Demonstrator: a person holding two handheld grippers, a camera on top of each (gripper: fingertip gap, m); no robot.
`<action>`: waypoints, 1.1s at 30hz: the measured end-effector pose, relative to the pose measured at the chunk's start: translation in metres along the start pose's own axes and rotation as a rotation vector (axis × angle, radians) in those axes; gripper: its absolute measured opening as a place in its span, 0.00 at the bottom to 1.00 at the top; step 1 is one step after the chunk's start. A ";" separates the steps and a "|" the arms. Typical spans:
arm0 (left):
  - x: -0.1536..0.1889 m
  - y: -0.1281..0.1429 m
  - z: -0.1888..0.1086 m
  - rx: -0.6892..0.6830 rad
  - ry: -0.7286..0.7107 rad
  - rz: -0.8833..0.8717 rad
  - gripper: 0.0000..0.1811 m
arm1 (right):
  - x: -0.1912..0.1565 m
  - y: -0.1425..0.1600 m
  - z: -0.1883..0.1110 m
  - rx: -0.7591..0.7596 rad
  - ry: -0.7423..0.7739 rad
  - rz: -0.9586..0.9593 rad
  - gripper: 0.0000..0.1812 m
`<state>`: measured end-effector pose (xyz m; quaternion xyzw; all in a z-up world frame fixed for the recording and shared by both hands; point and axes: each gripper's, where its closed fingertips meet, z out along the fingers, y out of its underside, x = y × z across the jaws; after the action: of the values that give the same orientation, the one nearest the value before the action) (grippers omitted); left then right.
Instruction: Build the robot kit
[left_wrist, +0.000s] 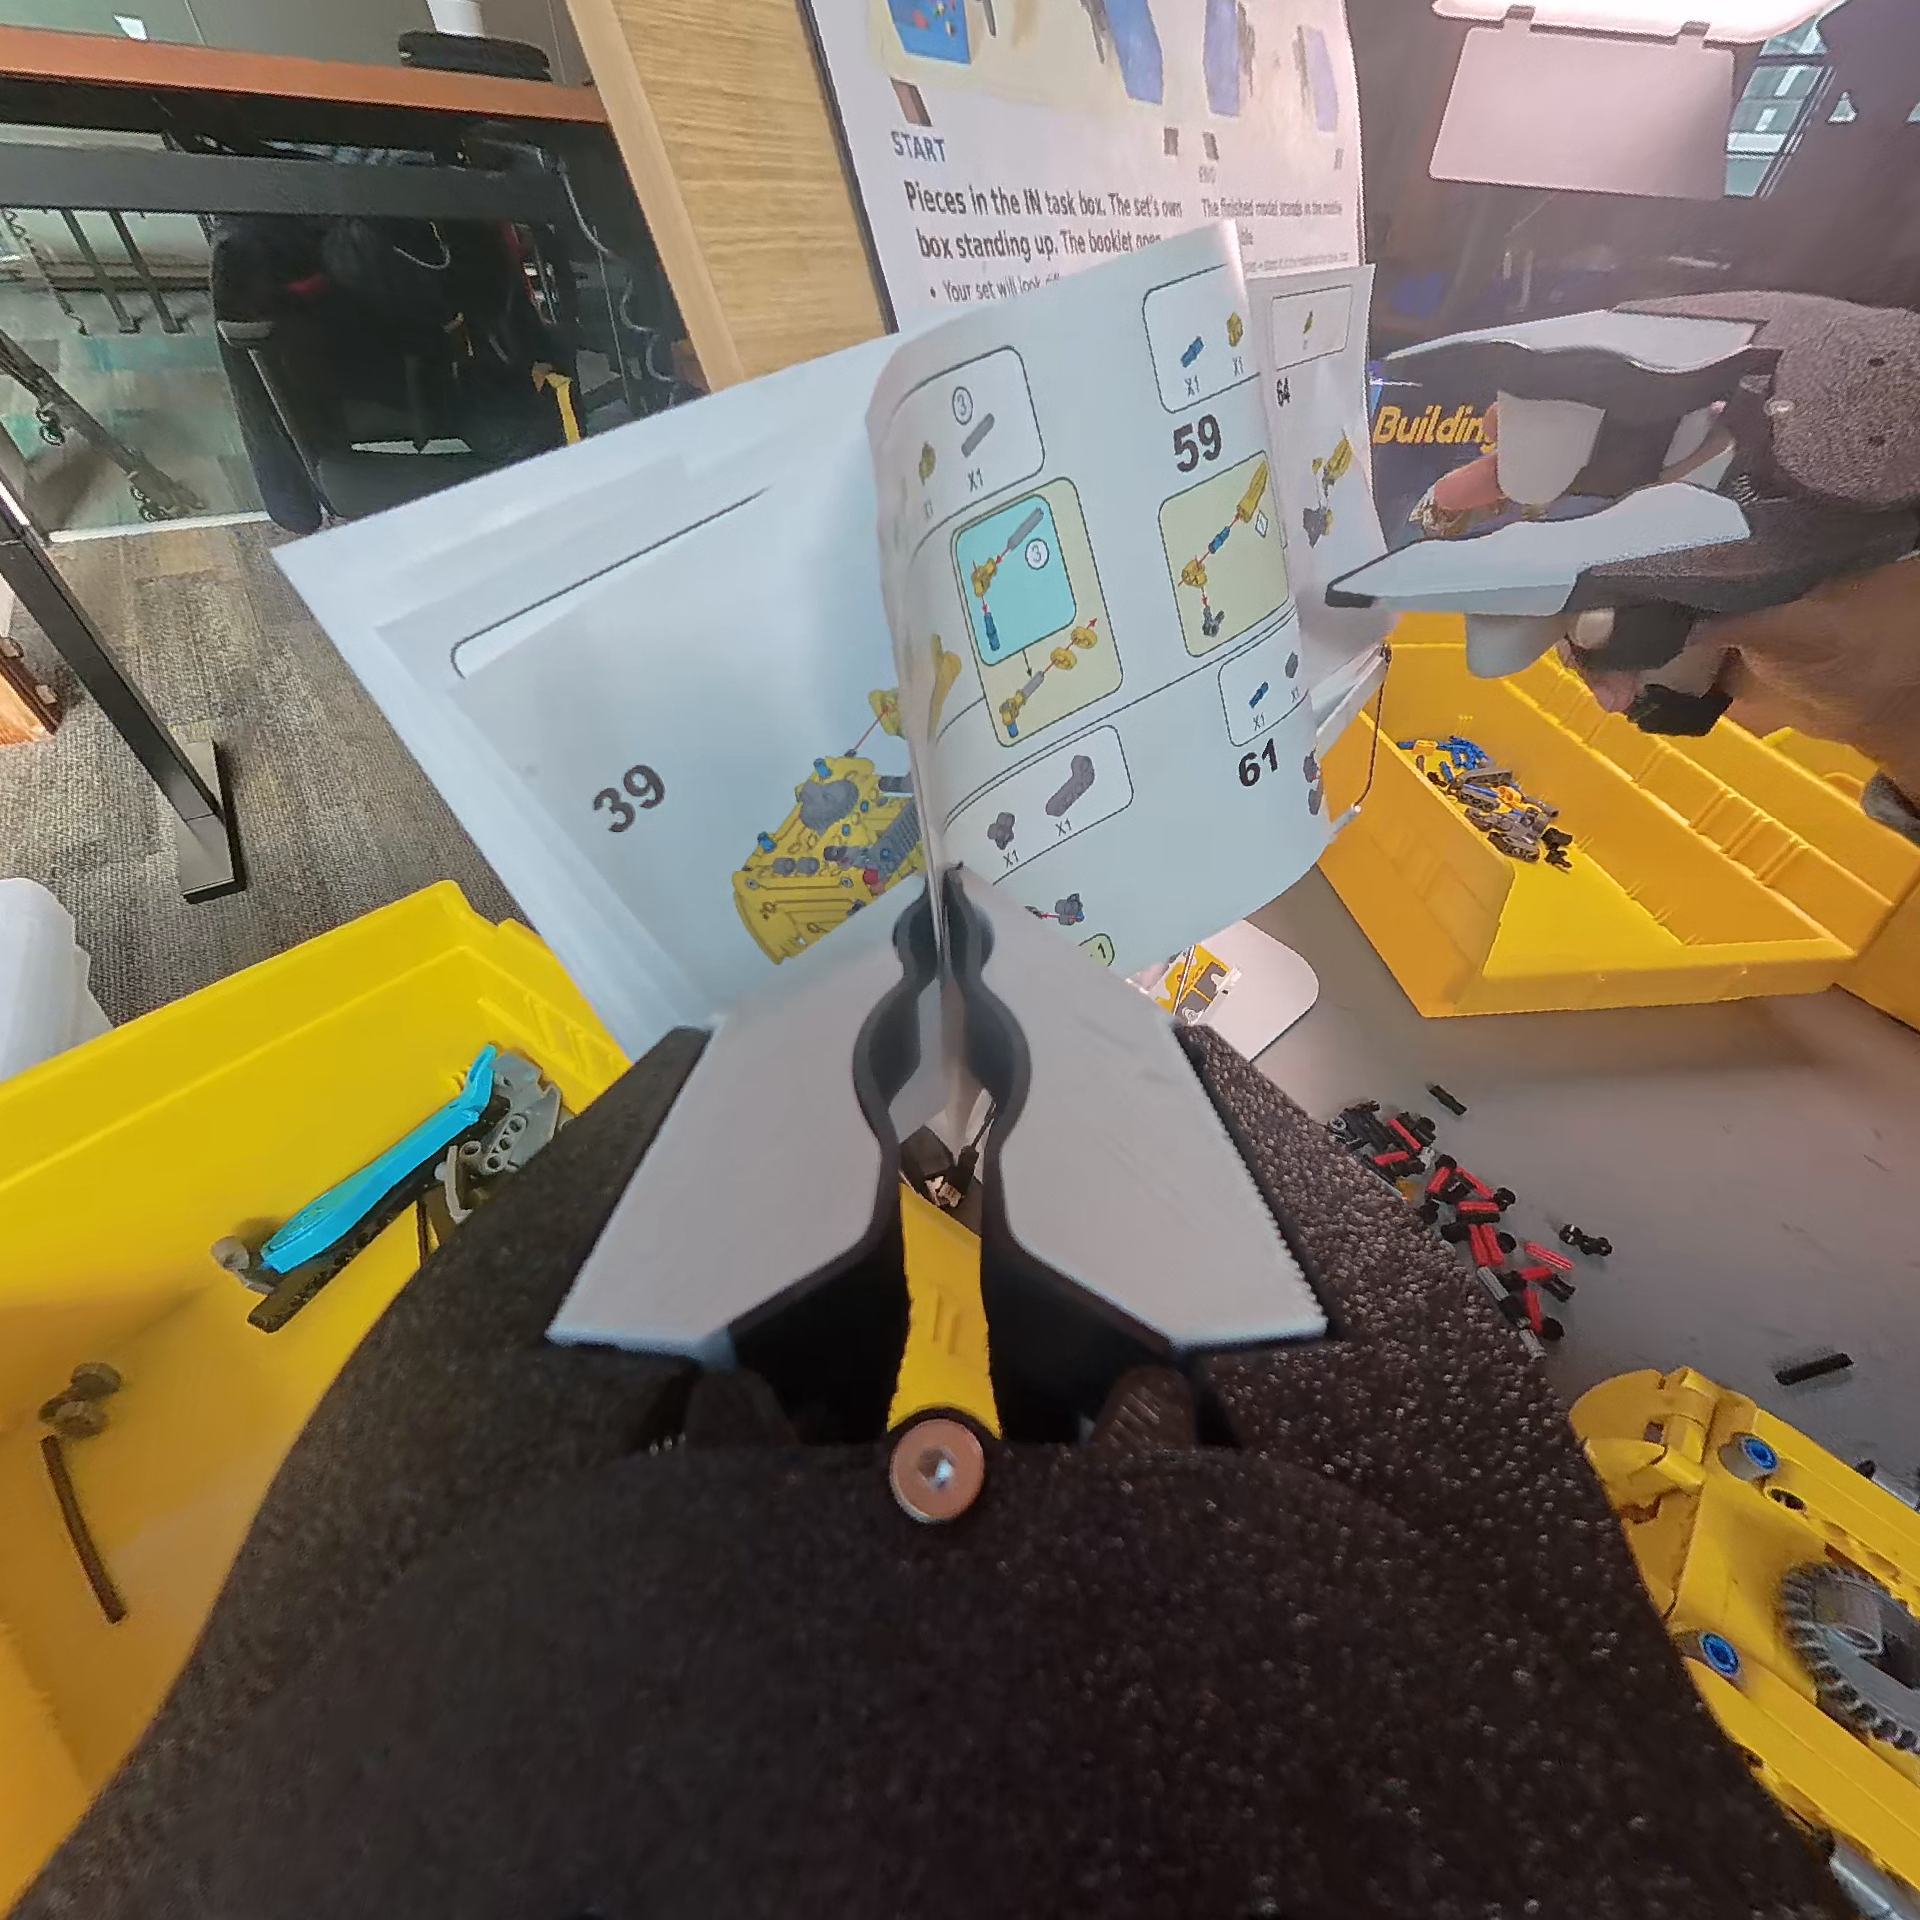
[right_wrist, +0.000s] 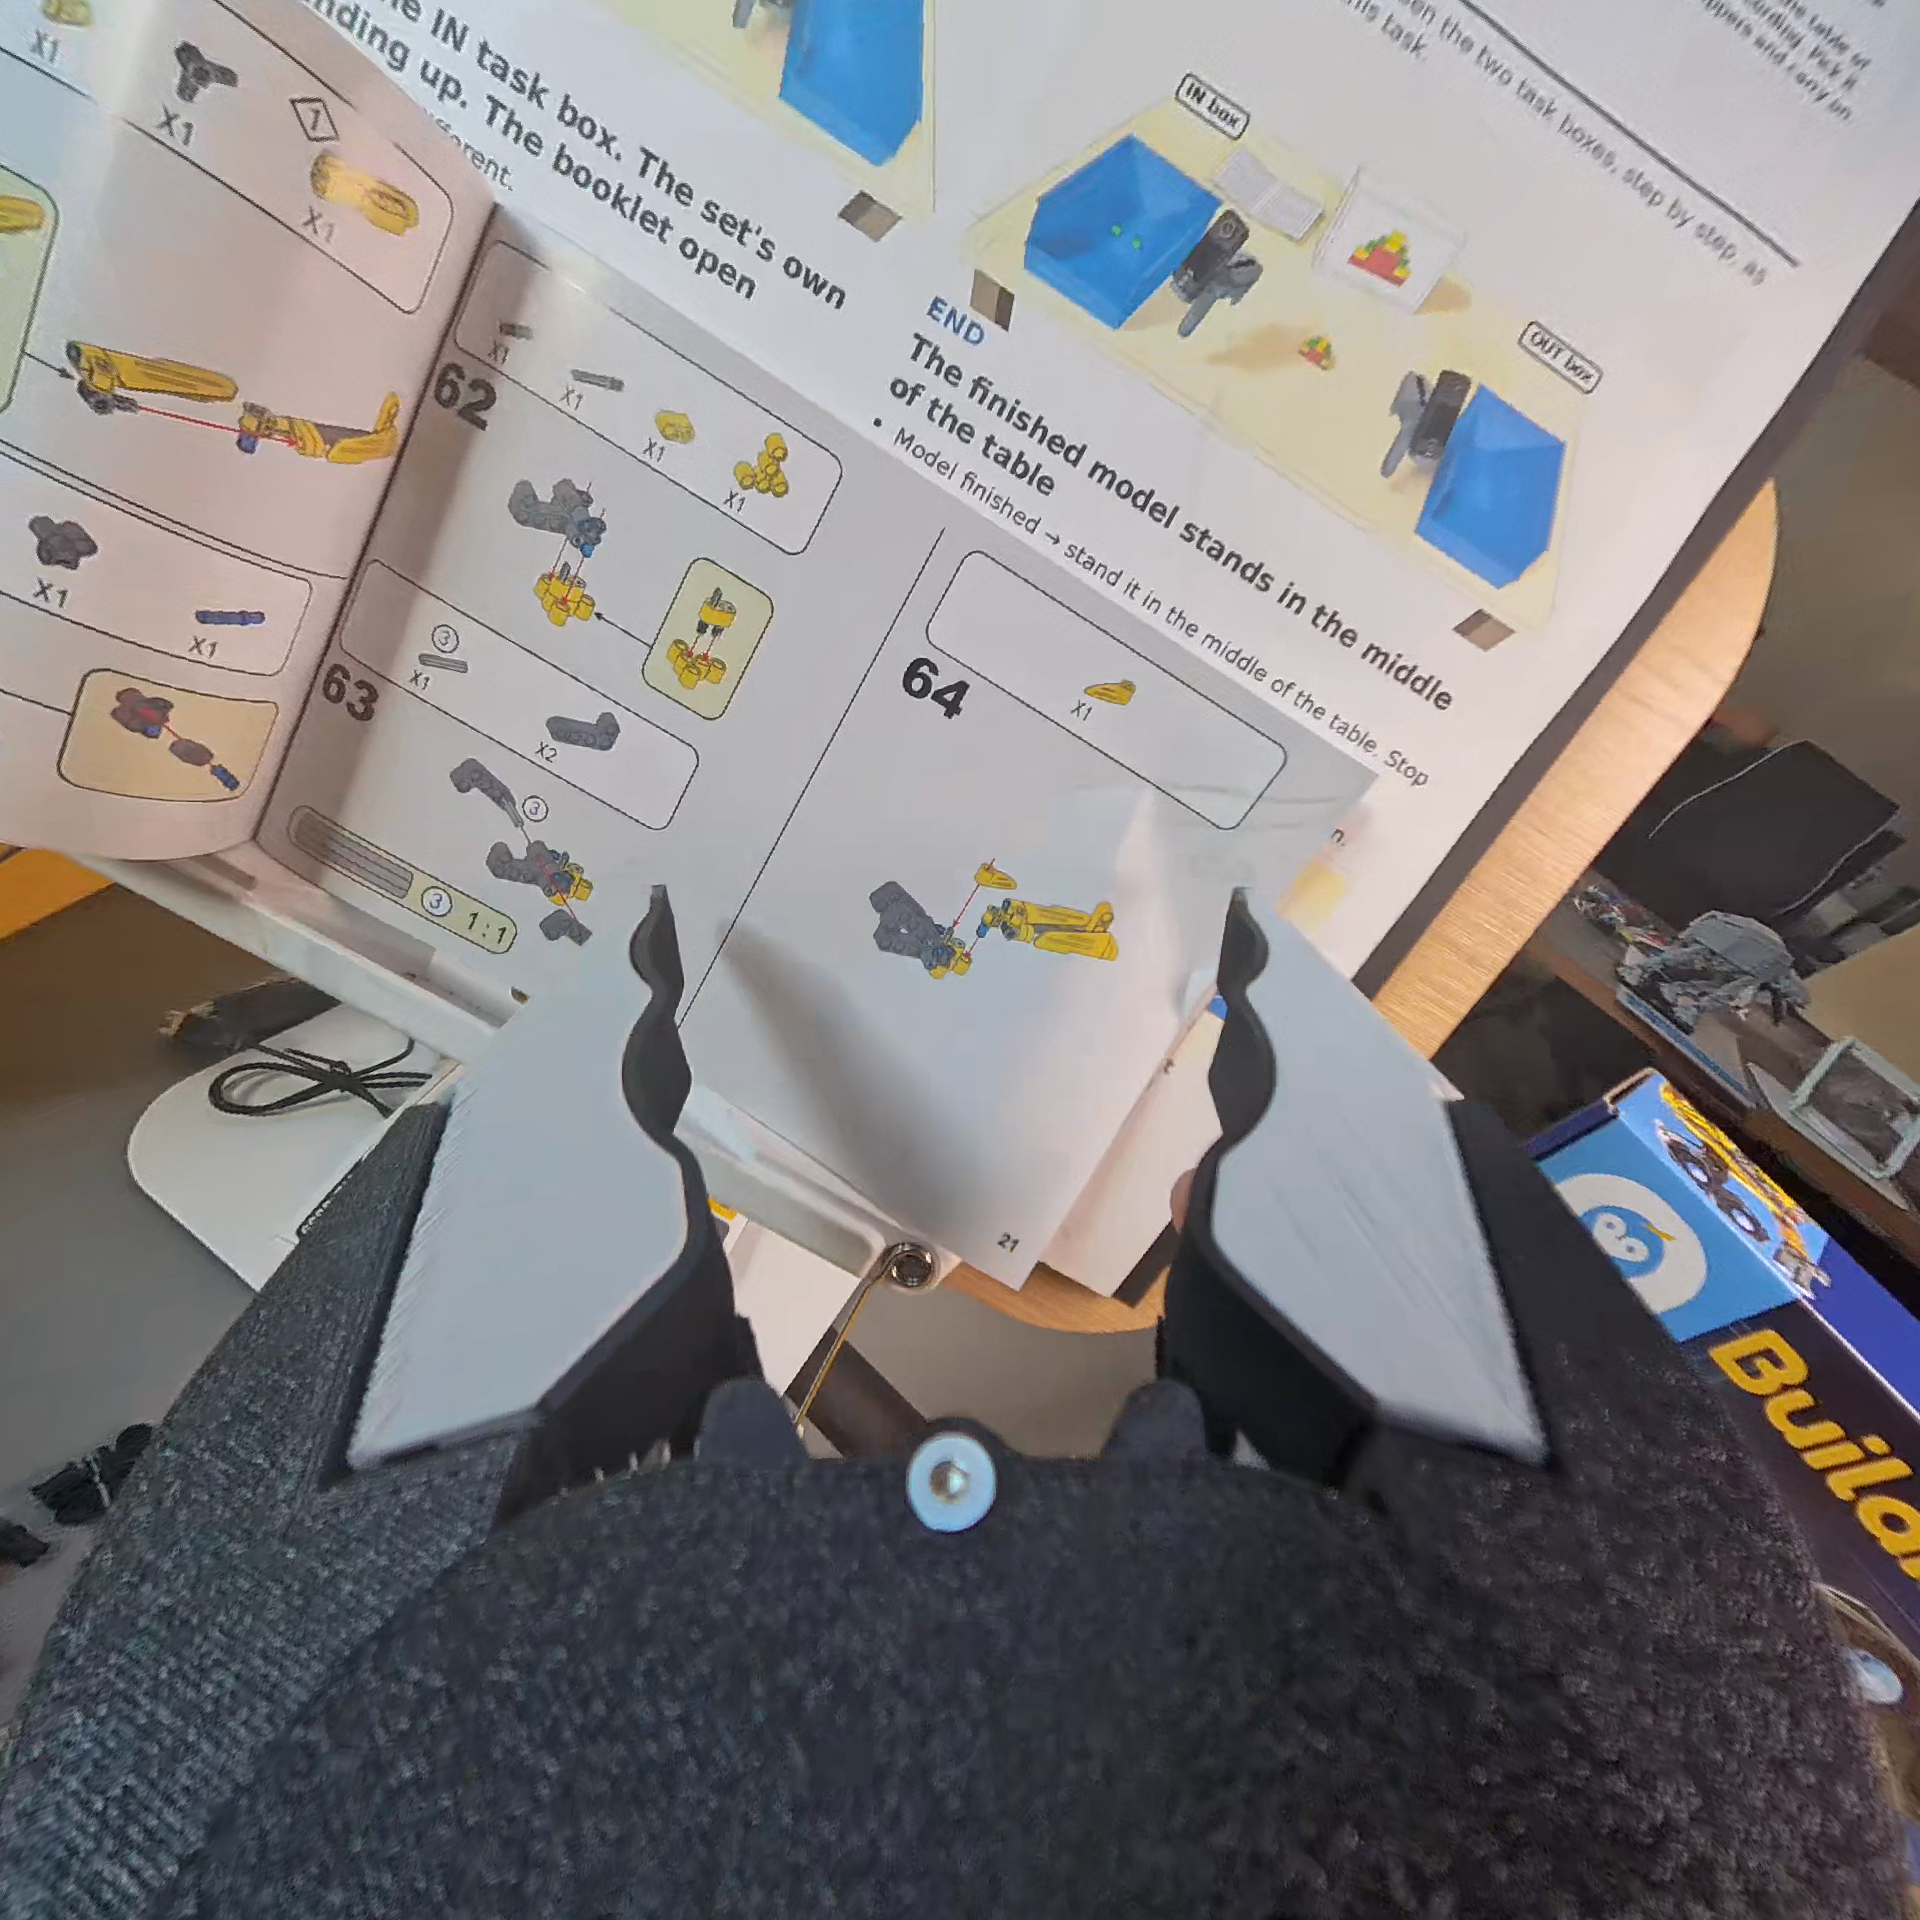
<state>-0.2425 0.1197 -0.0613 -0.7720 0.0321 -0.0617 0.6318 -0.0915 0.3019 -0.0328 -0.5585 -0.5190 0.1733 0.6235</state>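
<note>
The left gripper (left_wrist: 948, 883) is closed on the lower edge of a single page (left_wrist: 1091, 644) of an instruction booklet (right_wrist: 997, 1039), pinching the sheet so that it stands up and curls away from the rest of the open booklet. The booklet itself is propped upright at the back of the bench (left_wrist: 1662, 1143), in front of a large printed poster (left_wrist: 1091, 156). The right gripper (right_wrist: 945, 904) is open, its jaws spread wide in front of the booklet's right-hand page, one finger toward the middle crease and the other toward the outer edge; whether either finger touches the paper cannot be told. Just beside the left gripper on its left is a yellow bin (left_wrist: 156, 1091) holding a blue tool (left_wrist: 384, 1184) and some grey parts. A second yellow bin (left_wrist: 1662, 935) with a small heap of pieces sits beyond the right gripper. Red and black pins (left_wrist: 1475, 1216) lie scattered on the bench, near a partly built yellow model (left_wrist: 1766, 1662). A blue box (right_wrist: 1714, 1278) stands to the right of the booklet.
</note>
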 end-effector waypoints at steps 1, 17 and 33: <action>0.000 0.000 0.000 0.001 0.000 0.000 0.00 | -0.002 0.002 0.003 -0.026 -0.018 0.008 0.59; 0.010 -0.007 -0.001 0.030 0.051 -0.021 0.00 | -0.072 -0.003 -0.017 0.086 -0.349 0.082 0.28; 0.109 -0.040 -0.019 0.094 0.452 0.007 0.32 | -0.202 -0.048 -0.036 0.286 -0.542 -0.072 0.42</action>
<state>-0.1382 0.0956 -0.0128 -0.7083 0.1728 -0.2322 0.6439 -0.1598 0.1078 -0.0765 -0.3798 -0.6564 0.3649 0.5402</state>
